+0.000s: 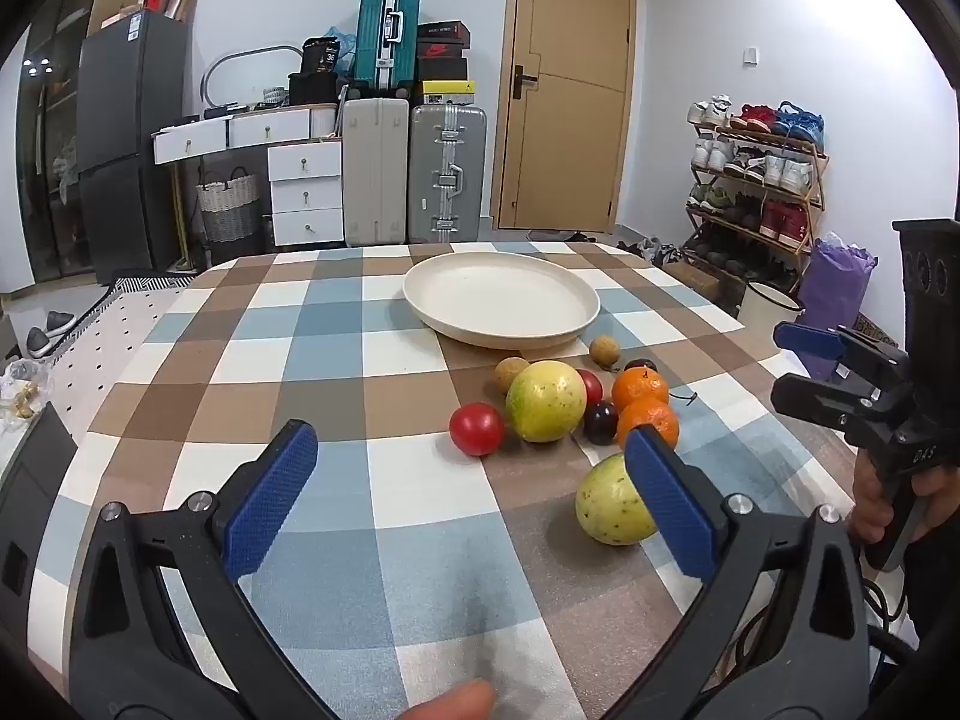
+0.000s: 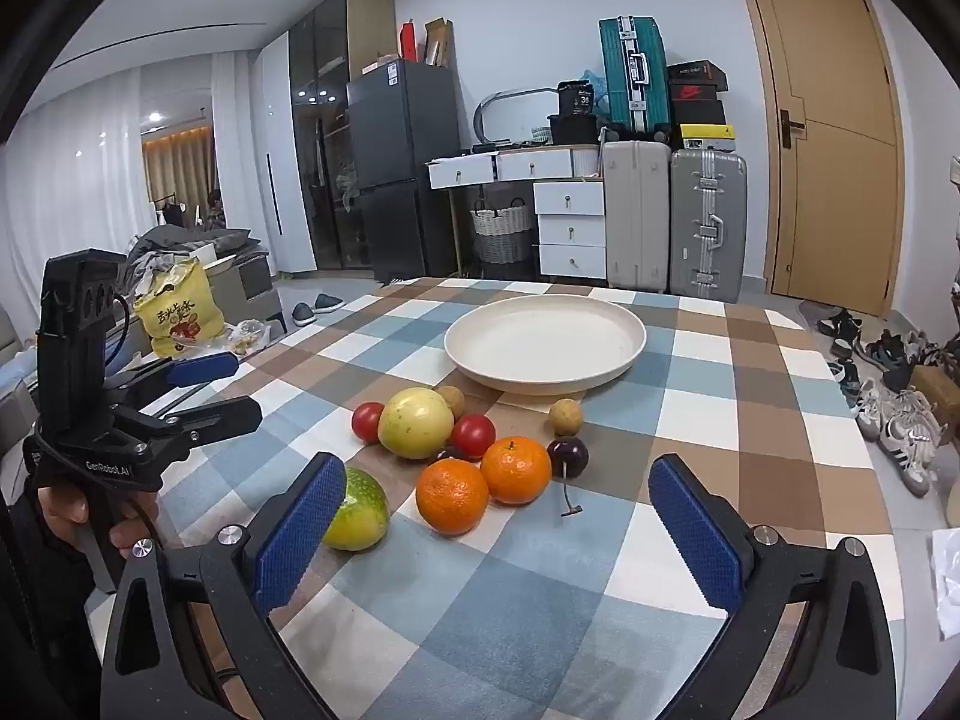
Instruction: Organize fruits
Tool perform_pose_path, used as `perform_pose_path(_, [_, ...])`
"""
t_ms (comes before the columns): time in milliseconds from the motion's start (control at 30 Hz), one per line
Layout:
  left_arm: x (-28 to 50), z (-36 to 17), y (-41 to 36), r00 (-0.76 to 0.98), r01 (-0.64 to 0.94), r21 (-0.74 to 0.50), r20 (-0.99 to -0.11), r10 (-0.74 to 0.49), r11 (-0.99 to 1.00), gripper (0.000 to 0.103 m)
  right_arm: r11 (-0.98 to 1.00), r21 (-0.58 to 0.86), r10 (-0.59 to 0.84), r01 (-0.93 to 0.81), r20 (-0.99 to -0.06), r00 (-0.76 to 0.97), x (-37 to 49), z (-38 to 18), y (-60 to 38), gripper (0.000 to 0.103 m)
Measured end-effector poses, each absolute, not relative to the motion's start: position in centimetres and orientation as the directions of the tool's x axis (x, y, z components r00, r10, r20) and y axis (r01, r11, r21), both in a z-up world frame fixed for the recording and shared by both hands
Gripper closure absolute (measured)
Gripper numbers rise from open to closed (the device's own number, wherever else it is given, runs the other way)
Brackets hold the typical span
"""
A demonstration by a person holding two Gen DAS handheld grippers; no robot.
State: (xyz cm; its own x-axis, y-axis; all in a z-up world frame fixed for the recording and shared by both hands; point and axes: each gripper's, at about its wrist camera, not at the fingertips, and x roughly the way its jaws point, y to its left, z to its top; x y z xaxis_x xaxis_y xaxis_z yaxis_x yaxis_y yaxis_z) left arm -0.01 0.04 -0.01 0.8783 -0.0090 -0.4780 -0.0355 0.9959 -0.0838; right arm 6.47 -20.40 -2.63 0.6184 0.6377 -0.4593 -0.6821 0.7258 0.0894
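On the checked surface [image 2: 690,408], fruit [image 2: 456,495] piled just in front of an empty plate [image 2: 543,341]. Left gripper [image 1: 471,492] and right gripper [image 2: 519,534] both with fingers wide, holding nothing. Best to pick one round fruit at a time, squeeze softly, then set down inside the plate. Behind: suitcases [image 2: 708,222], door [image 2: 834,138], fridge [image 2: 402,168], shoes [image 1: 756,174].

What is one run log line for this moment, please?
left gripper: open, empty | right gripper: open, empty | fruits: on tablecloth | plate: empty
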Motion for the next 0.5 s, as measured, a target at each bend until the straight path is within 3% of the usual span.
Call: perform_pose_path(500, [0.16,-0.42,-0.19,0.872,-0.023,-0.069,-0.489,-0.013,0.997,0.001,0.726,0.096,0.636,-0.681,-0.470,0.612,6.52,-2.84,-20.10,0.000])
